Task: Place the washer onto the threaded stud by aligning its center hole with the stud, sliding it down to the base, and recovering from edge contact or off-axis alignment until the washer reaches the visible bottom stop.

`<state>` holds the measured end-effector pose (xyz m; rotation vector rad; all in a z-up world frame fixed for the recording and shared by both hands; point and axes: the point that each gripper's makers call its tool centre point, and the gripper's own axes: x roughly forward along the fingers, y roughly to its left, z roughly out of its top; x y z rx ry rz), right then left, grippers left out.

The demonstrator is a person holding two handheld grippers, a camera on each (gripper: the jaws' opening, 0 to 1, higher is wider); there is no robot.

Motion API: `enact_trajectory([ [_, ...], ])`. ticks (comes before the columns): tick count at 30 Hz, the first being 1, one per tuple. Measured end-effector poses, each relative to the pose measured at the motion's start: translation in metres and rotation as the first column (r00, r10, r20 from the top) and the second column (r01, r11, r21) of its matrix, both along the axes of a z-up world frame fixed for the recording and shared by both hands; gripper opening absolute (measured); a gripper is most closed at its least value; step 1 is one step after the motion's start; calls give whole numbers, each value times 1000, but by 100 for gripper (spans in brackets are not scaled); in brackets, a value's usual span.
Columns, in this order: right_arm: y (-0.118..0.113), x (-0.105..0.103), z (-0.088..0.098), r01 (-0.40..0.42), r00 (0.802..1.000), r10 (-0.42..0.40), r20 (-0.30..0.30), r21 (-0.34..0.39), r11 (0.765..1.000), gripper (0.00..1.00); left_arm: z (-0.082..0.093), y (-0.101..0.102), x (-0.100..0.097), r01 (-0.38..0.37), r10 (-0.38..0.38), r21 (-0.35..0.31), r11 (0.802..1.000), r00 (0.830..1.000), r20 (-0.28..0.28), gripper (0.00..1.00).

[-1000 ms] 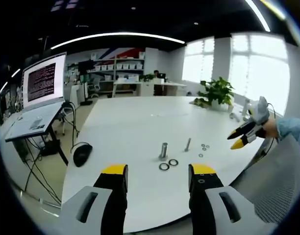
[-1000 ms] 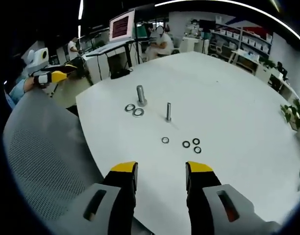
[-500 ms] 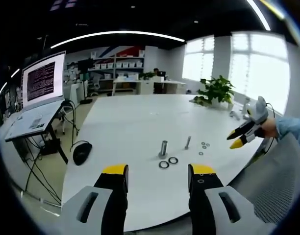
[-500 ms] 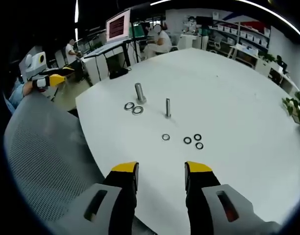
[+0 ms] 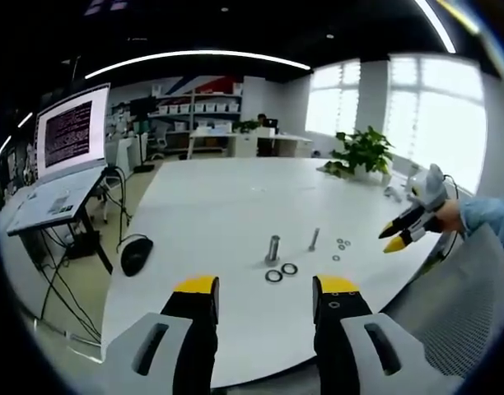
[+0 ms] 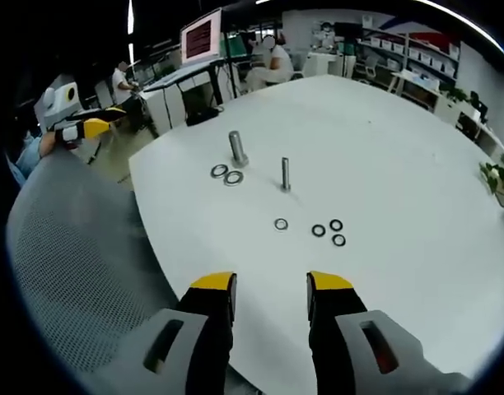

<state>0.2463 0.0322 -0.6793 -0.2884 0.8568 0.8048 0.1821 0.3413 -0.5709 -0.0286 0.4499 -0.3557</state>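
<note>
1. Both sets of tongs stand open and empty: the left tongs (image 5: 260, 288) and right tongs (image 6: 271, 284) hang off the near edge of the surface (image 6: 384, 148), well apart from the parts.
2. The thin threaded stud (image 6: 285, 174) stands upright mid-surface; the small washers (image 6: 328, 232) lie flat nearer the right tongs.
3. Risk, as I judge it: a flat, thin washer may slip from the tongs, or catch tilted on the threads.
4. The thicker bolt (image 6: 236, 148) and large washers (image 6: 226, 174) invite a wrong pick.
5. White, bare surface; open office with a monitor (image 5: 69, 132) and a plant (image 5: 363, 152).
</note>
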Motion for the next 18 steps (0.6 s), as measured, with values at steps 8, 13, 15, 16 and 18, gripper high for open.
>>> enact_trajectory([
  [8, -3, 1, -7, -11, 1000, 10, -23, -33, 999, 36, -1, -3, 0, 16, -16, 2, 1000, 1000, -2, 40],
  [13, 1, 7, -7, -5, 1000, 5, -21, -27, 1000, 35, 0, -3, -1, 15, -15, -1, 1000, 1000, -3, 40],
  [15, 3, 8, -10, -27, 999, 26, -26, -52, 998, 35, 0, -3, -1, 13, -13, -5, 1000, 1000, -5, 40],
  [16, 4, 10, -11, -32, 999, 30, -29, -55, 998, 35, -1, -3, -1, 13, -14, -4, 1000, 1000, -6, 40],
  [18, 8, 13, -9, -25, 999, 23, -33, -40, 999, 35, -1, -3, -2, 15, -15, -4, 1000, 1000, -9, 39],
])
